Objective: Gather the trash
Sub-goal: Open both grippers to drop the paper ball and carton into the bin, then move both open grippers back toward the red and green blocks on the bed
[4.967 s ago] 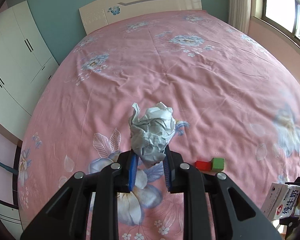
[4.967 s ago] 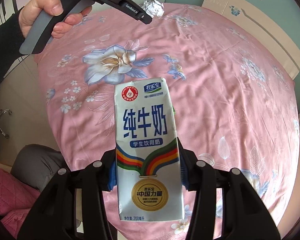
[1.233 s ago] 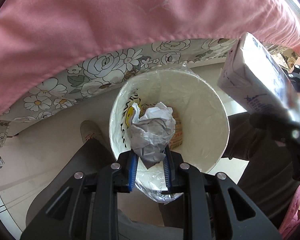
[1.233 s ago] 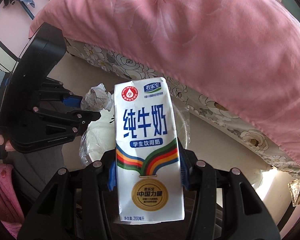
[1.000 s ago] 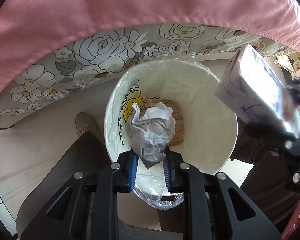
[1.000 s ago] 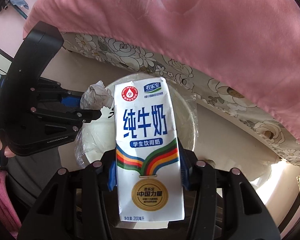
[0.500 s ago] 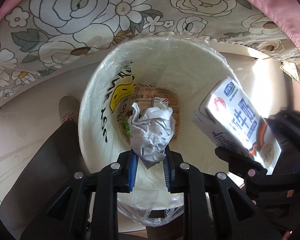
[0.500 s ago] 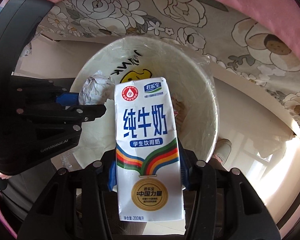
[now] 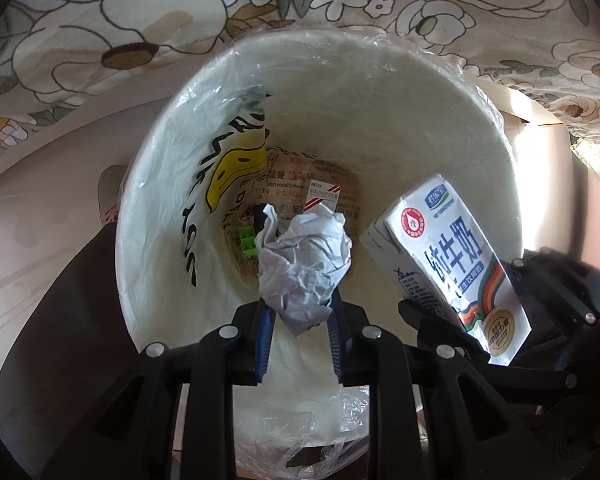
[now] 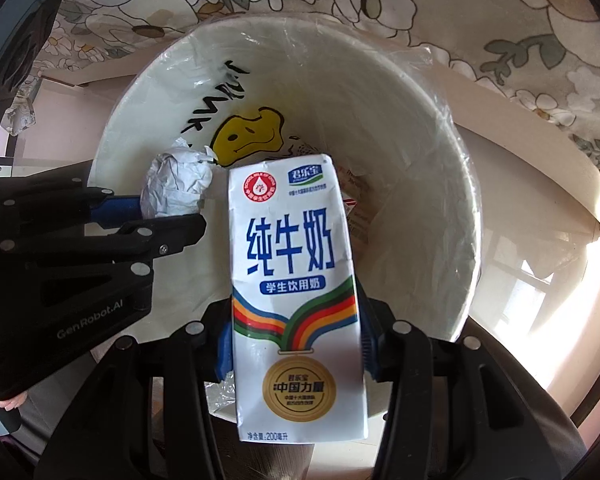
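The pale, glossy floor (image 9: 40, 208) carries a white trash bin (image 9: 440, 128) lined with clear plastic, standing just beside a flower-printed bed skirt (image 9: 140, 12) that hangs down to it. A shoe (image 9: 110, 192) rests on the floor left of the bin.

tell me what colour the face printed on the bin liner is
Yellow with black outlines, on the white bin liner; the face shows best in the right wrist view.

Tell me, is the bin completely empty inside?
No: at the bottom of the bin lie a printed wrapper, a small box and a green block.
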The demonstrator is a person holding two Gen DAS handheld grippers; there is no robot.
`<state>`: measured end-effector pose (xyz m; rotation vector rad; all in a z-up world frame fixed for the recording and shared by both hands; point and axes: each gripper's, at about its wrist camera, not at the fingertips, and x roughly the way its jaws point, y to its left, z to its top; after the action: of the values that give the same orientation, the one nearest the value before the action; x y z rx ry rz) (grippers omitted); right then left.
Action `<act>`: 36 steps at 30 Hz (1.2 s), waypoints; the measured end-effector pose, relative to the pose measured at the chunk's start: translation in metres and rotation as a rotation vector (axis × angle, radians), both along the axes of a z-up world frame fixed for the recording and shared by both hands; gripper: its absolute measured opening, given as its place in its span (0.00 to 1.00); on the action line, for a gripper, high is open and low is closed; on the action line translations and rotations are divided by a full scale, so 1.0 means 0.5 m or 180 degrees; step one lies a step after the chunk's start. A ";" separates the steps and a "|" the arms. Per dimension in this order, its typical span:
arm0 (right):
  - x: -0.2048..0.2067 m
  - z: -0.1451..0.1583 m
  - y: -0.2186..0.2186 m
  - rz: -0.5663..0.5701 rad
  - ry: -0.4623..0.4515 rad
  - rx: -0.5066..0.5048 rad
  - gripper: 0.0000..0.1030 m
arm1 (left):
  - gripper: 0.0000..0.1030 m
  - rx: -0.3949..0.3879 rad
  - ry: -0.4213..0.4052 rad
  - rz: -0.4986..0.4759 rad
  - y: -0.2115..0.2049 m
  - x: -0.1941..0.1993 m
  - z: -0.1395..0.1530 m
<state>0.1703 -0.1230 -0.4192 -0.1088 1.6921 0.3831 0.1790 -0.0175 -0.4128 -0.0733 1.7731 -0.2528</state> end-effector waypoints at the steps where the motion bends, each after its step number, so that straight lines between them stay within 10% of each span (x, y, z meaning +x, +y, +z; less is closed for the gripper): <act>1: 0.001 -0.008 -0.007 -0.0015 0.0017 -0.0013 0.48 | 0.27 -0.0004 0.0030 0.0006 -0.001 0.001 -0.005; 10: -0.006 -0.027 0.019 0.0119 0.0003 -0.0154 0.48 | 0.33 0.0067 0.0107 0.0024 -0.002 0.004 -0.023; 15: -0.008 -0.032 0.015 0.0169 -0.0011 -0.0244 0.53 | 0.60 0.0108 0.0061 0.0002 -0.011 0.001 -0.021; 36: -0.032 0.048 -0.022 -0.0021 -0.0041 0.0009 0.53 | 0.60 0.0146 -0.0221 -0.0262 -0.005 -0.010 0.073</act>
<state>0.1542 -0.1342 -0.3954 -0.1034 1.6787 0.3789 0.1738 -0.0200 -0.3764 0.0411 1.7138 -0.2708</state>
